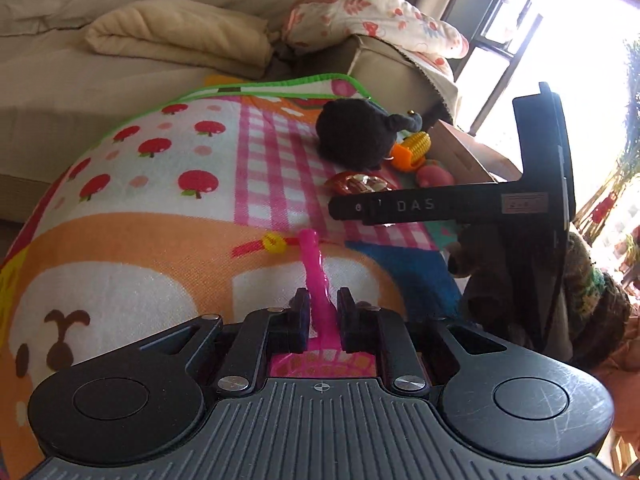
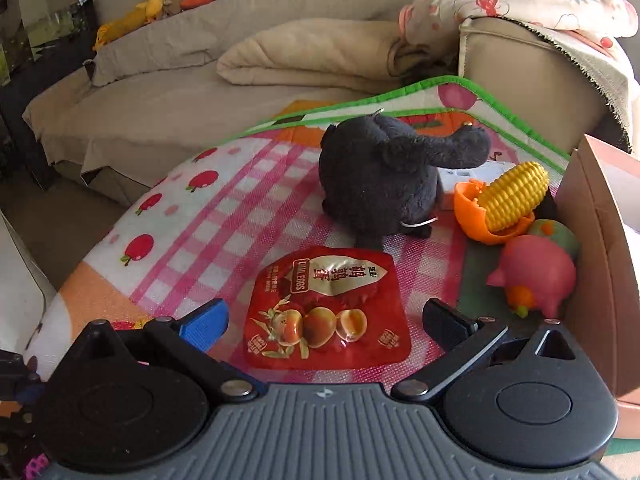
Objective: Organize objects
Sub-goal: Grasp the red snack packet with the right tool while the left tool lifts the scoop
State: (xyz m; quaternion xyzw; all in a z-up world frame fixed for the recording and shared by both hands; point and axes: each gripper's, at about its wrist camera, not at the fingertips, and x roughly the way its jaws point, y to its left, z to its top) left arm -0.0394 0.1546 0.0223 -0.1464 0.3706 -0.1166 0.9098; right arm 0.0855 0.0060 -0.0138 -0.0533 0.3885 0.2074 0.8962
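Left wrist view: left gripper (image 1: 323, 304), jaws clamped on a pink plastic toy (image 1: 316, 272) above the play mat (image 1: 160, 200).

Right wrist view: right gripper (image 2: 324, 320), jaws spread wide, holding nothing, over a red snack packet (image 2: 326, 312) lying on the mat; dark plush toy (image 2: 380, 184) behind it, toy corn (image 2: 512, 192) and pink pig (image 2: 536, 272) beside a cardboard box (image 2: 608, 280).

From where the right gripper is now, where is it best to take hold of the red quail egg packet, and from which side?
The red quail egg packet lies flat on the mat, between the open fingers of the right gripper. Probably grip its thin near edge, coming low from the camera's side: that sealed border is flat, while the middle bulges over the eggs.
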